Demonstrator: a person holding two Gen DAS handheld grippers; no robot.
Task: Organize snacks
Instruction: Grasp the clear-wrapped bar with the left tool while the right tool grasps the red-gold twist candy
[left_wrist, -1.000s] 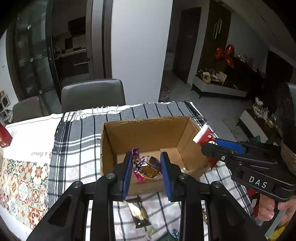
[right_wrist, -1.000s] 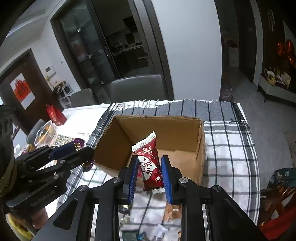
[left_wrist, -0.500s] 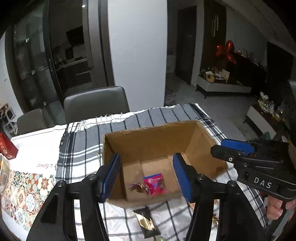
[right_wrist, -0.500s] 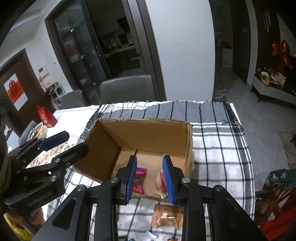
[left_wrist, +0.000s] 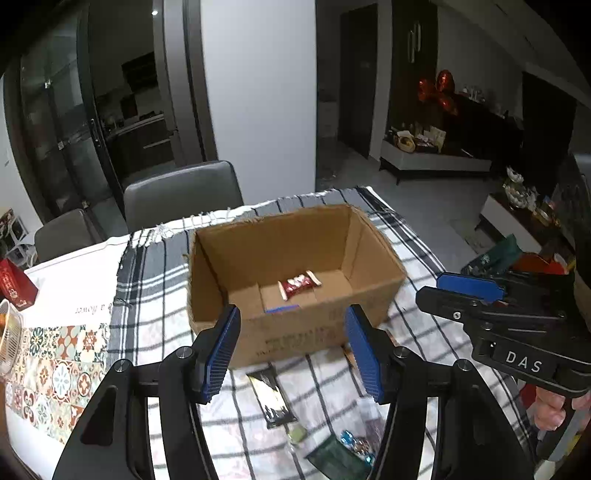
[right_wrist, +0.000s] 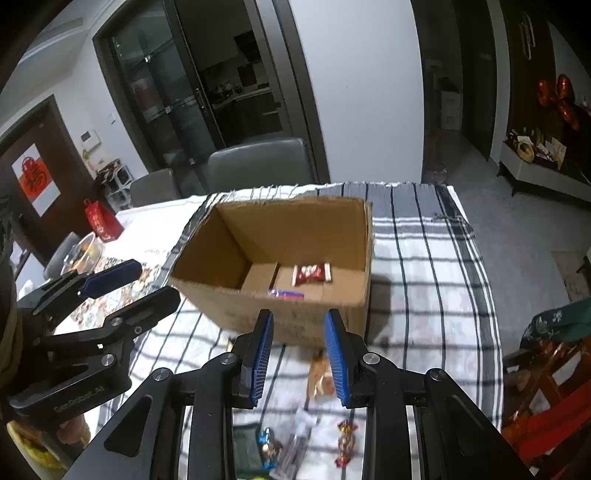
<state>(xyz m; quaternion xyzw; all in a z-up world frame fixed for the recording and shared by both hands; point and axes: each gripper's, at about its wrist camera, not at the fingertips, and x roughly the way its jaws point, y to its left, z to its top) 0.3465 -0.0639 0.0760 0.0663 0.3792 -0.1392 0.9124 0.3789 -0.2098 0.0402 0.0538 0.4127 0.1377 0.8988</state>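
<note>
Cardboard box (left_wrist: 295, 332), open-topped, stood on a black-and-white checked cloth (left_wrist: 155, 295) over the table, ahead of both grippers.

Contents: 1 red snack packet (left_wrist: 299, 284) lay flat on the box floor toward the far wall; 1 blue-and-pink wrapper (right_wrist: 285, 294) showed only as an edge behind the near wall.

Left gripper (left_wrist: 291, 352): blue pads spread wide, nothing between them, held above the cloth on the near side of the box, the red packet ahead of and beyond its tips.

Right gripper (right_wrist: 298, 352): fingers parted less widely, nothing held, likewise short of the box's near wall.

Loose items on the cloth near the grippers: 1 dark bar wrapper (left_wrist: 271, 400) below the left gripper; 1 dark green packet (left_wrist: 338, 459); 1 tan cookie packet (right_wrist: 320, 378) under the right gripper's fingers; 1 red-and-gold twisted candy (right_wrist: 345, 443); several small foil sweets, too blurred to identify.

Periphery: 2 grey chairs (left_wrist: 181, 192) behind the table; 1 red gift bag (right_wrist: 101, 223) at the table's left.
</note>
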